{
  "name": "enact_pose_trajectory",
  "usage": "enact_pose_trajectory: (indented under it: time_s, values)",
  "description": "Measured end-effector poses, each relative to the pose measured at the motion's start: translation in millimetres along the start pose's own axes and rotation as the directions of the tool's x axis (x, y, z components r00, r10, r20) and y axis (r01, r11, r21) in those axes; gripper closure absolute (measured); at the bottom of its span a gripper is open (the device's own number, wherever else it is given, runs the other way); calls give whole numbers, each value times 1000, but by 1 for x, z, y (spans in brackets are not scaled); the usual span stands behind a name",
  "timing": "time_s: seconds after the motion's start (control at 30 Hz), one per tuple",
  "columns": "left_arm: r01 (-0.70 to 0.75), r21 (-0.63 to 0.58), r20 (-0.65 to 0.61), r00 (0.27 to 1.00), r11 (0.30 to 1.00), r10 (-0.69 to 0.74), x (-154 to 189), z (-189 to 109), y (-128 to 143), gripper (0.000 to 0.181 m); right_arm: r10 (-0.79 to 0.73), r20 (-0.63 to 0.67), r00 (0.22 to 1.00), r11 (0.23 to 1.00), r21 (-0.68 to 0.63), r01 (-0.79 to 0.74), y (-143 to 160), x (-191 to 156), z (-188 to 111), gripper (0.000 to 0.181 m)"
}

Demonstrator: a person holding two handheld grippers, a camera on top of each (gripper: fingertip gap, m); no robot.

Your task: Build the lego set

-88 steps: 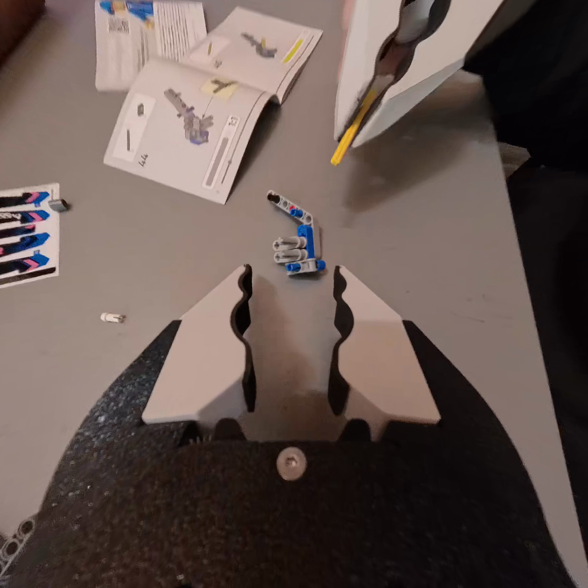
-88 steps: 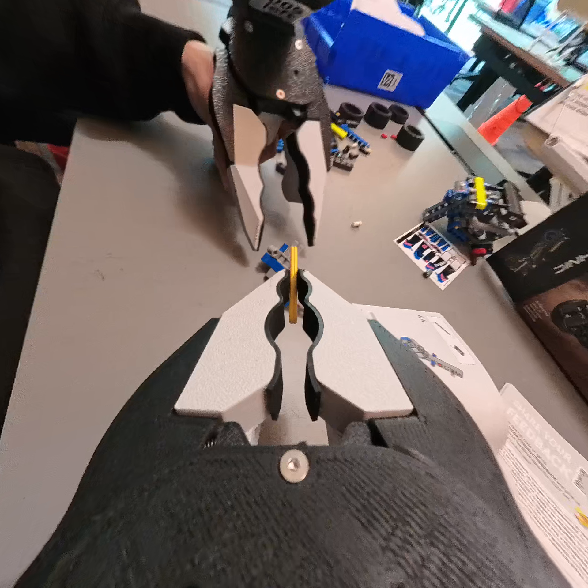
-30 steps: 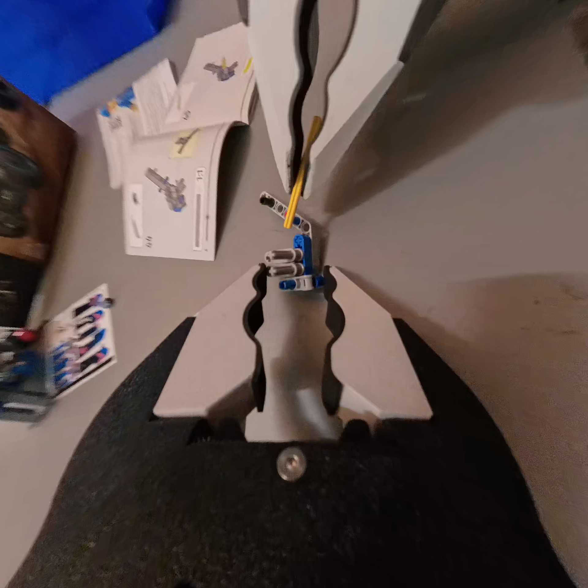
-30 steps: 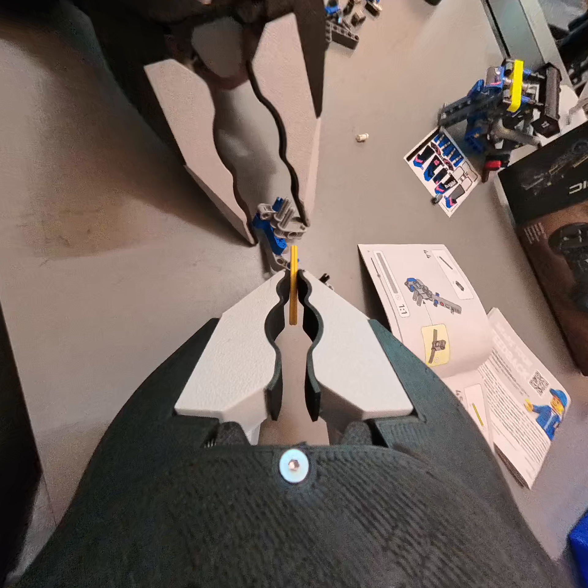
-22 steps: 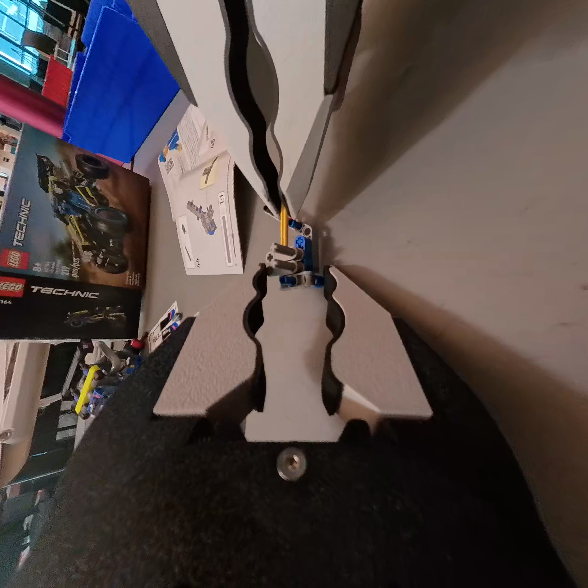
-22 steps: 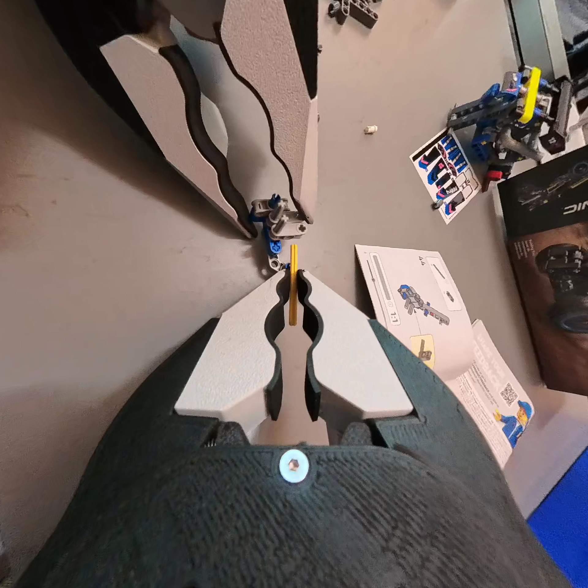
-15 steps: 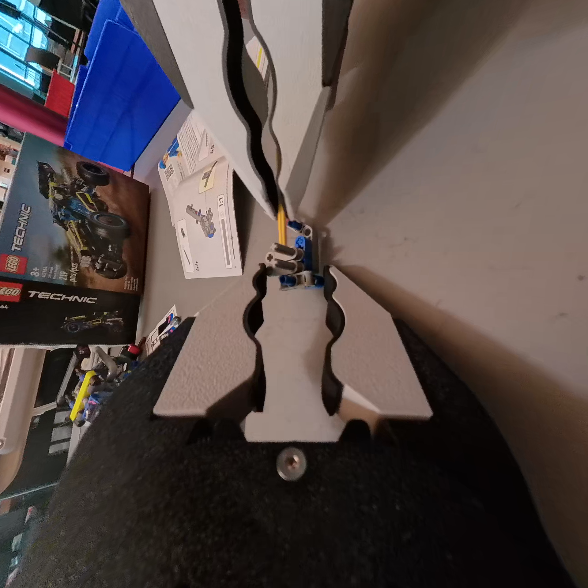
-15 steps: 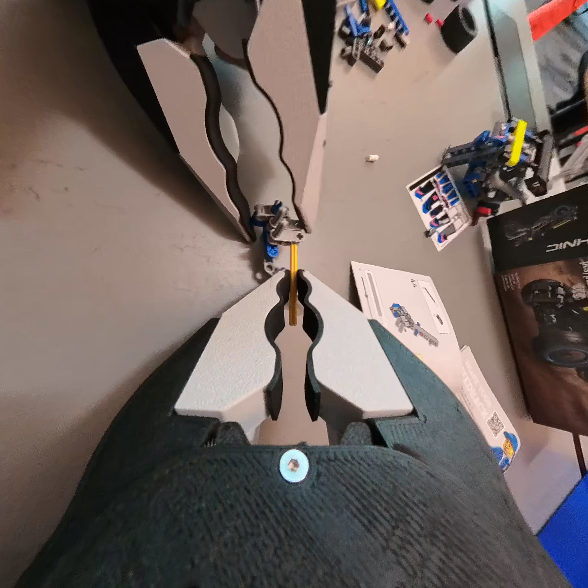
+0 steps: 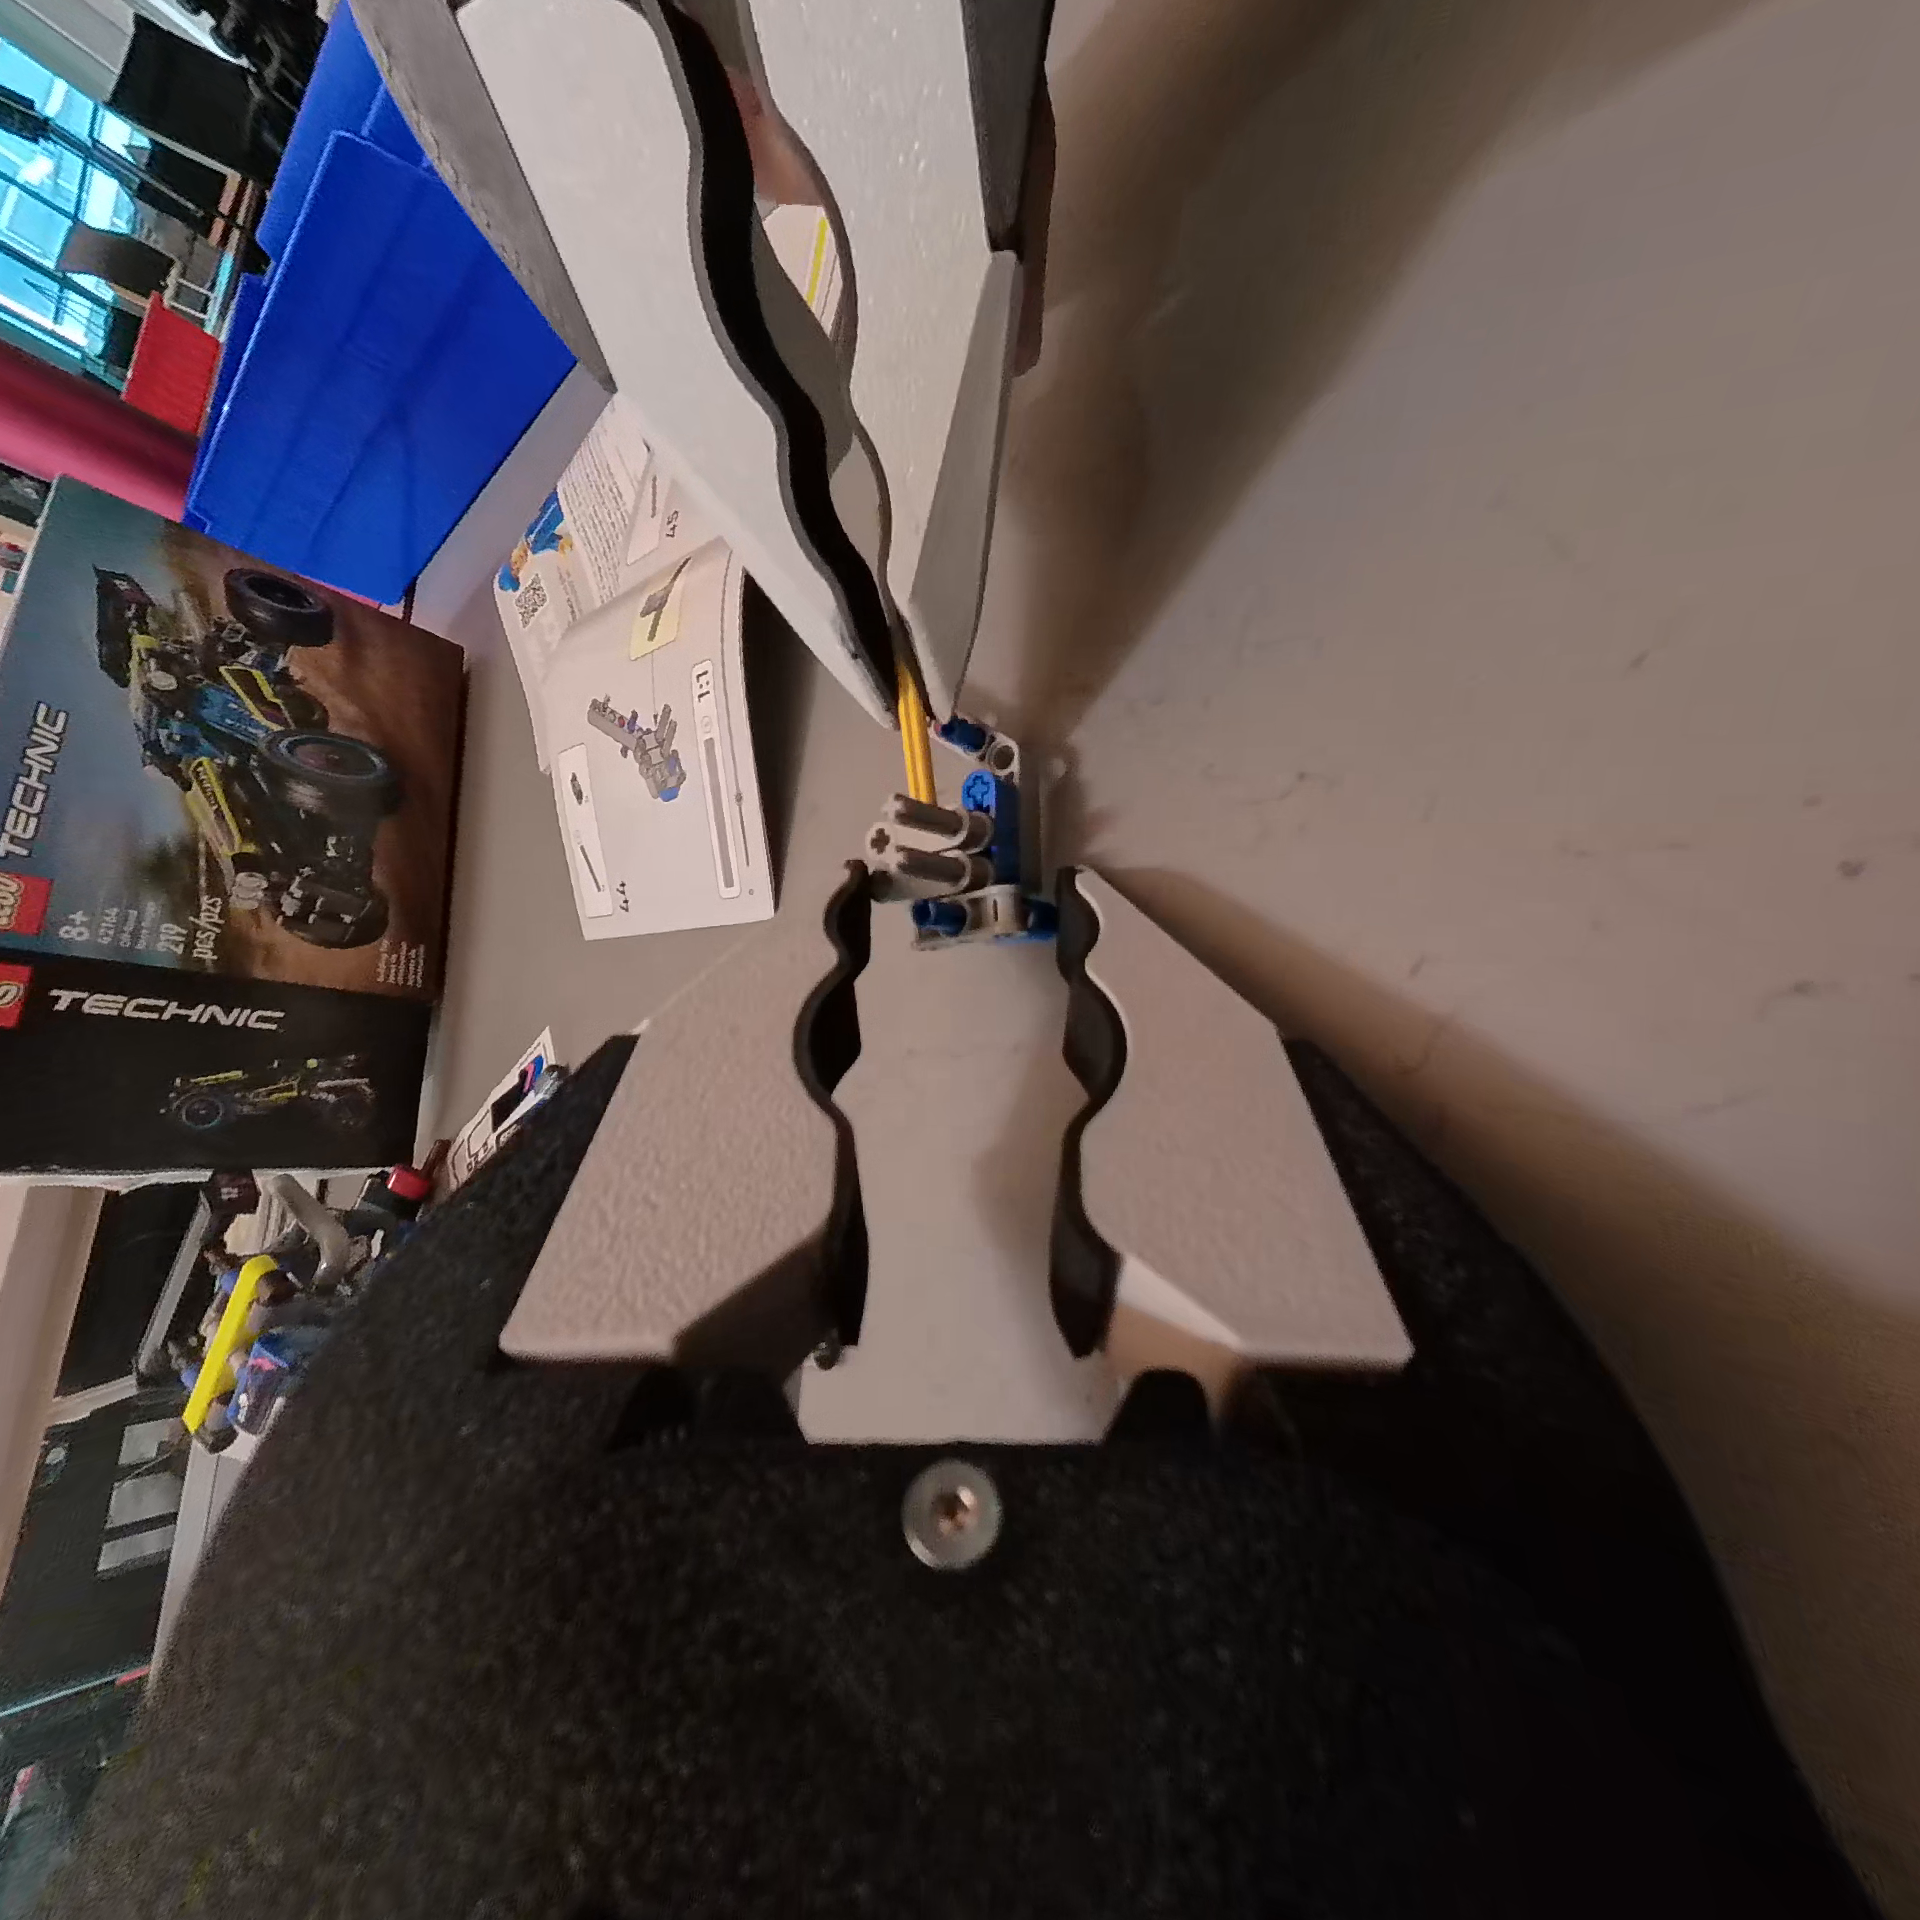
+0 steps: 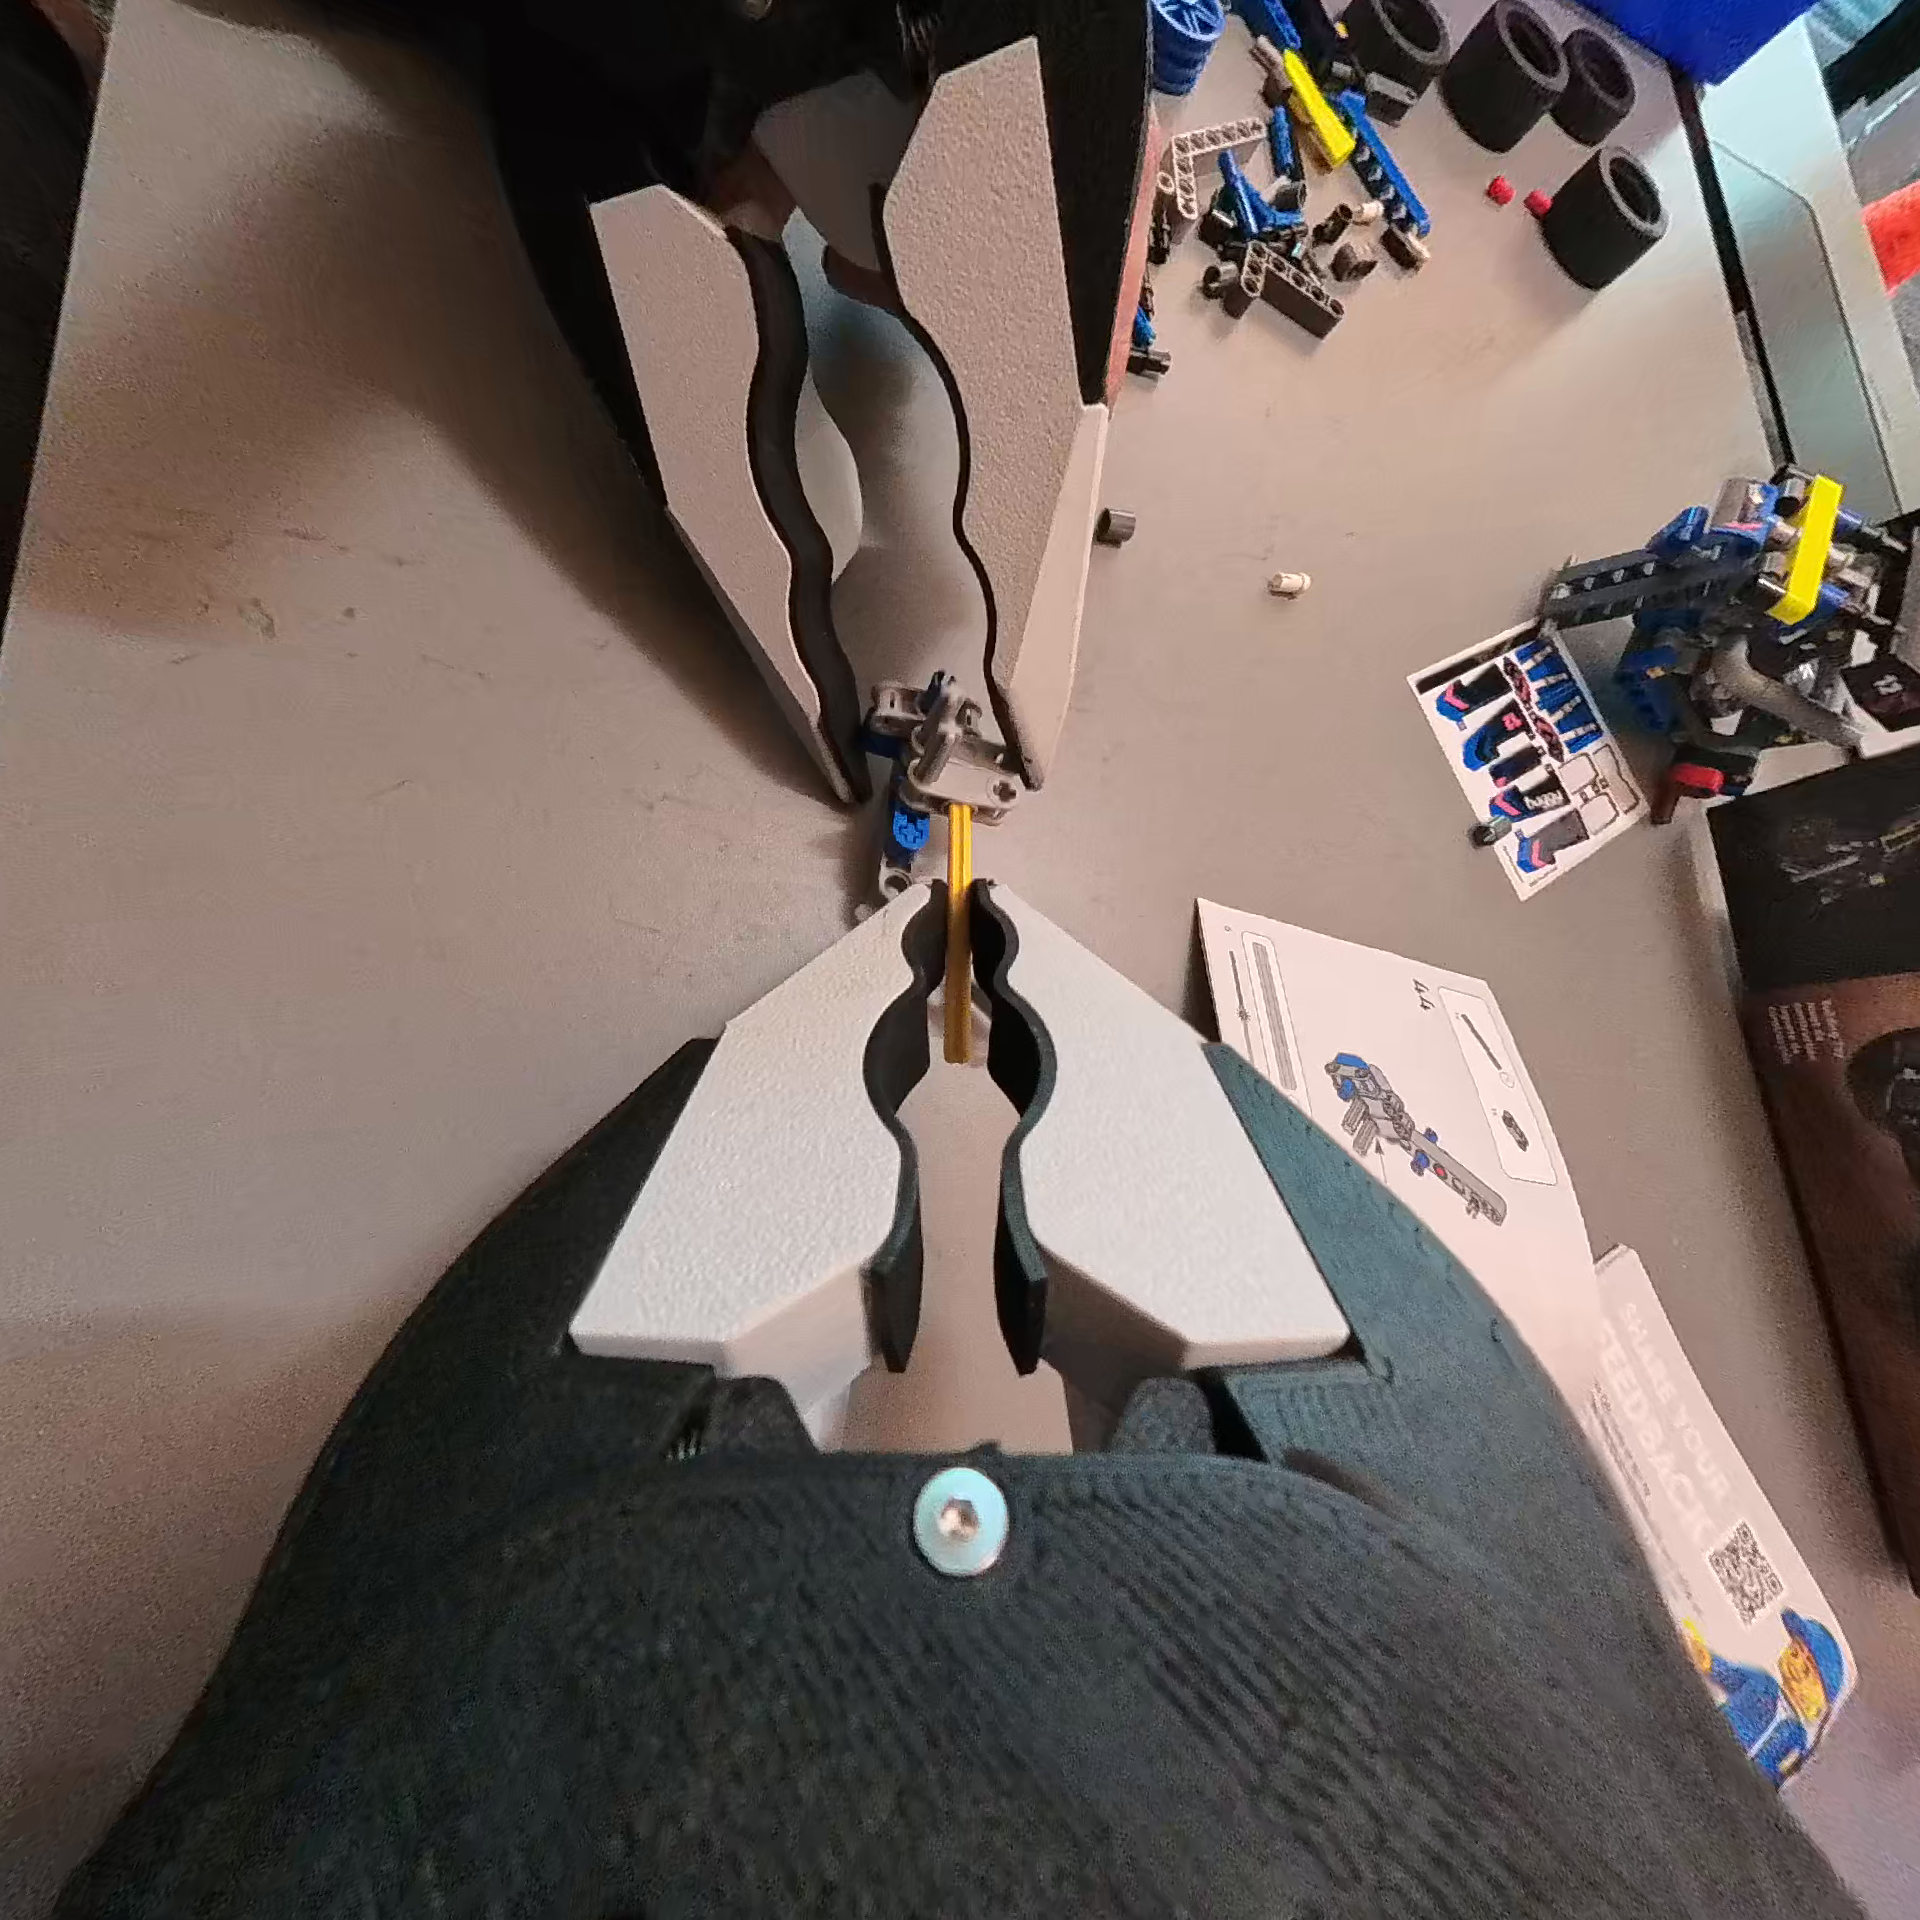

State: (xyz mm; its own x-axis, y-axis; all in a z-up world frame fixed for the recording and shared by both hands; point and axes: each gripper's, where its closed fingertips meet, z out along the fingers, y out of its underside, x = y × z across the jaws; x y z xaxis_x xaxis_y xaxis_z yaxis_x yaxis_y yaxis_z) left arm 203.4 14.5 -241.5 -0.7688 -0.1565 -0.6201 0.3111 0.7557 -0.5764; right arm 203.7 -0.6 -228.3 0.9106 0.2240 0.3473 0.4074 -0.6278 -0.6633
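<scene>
Left gripper (image 9: 961, 899): your jaws pinch the small grey-and-blue sub-assembly (image 9: 961, 847) by its lower blue-pinned end, holding it down at the surface (image 9: 1507, 727) right at your tips.

Sub-assembly: grey connectors stacked beside a blue beam, with an angled grey liftarm running away under the right gripper's tips.

Yellow axle (image 10: 958, 935): it spans the short gap between your two grippers; its far end meets the hole of the upper grey connector, and how deep it sits you cannot tell.

Right gripper (image 10: 956, 902): your fingers are pressed together on the axle, most of its length lying between them, pointed straight ahead at the left gripper (image 10: 925, 769).

Right of the right gripper: the open instruction booklet (image 10: 1403, 1091), then the sticker sheet (image 10: 1527, 748), the partly built blue vehicle chassis (image 10: 1745, 613) and the set's box (image 10: 1829, 935).

Far ahead, right: loose beams and pins (image 10: 1288, 208) and black tyres (image 10: 1507, 73), unmounted.

Progress: judged early to middle. The chassis core exists; this axle step is in hand; wheels, stickers and many loose parts remain.
</scene>
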Motion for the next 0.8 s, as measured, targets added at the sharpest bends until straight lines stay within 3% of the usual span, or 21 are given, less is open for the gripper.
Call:
enact_pose_trajectory:
  time_s: [0.2,0.3,0.33,0.43,0.57,0.7,0.8]
  values:
    - [15,17,-11,1000,1000,-15,-1,0,2,148,79,38,996,996,40,-80,-1,2,3,179]
    - [24,13,-24,999,1000,-24,-1,0,2,148,134,35,990,991,-1,-134,0,2,4,179]
    - [35,13,-29,999,999,-34,-1,0,2,148,102,12,995,995,-20,-102,-1,2,4,179]
    - [100,22,-81,992,995,-98,1,0,3,148,-181,-79,980,981,-79,175,-2,2,5,179]
    - [185,44,-180,968,982,-174,5,-1,4,148,-160,-64,985,986,-58,156,-3,2,6,179]
    - [339,11,-334,888,941,-316,9,-3,4,147,-169,-56,984,984,-63,165,-2,3,7,179]
    - [479,-95,-462,756,873,-464,15,-3,7,134,-170,-56,984,984,-60,167,-3,3,9,179]
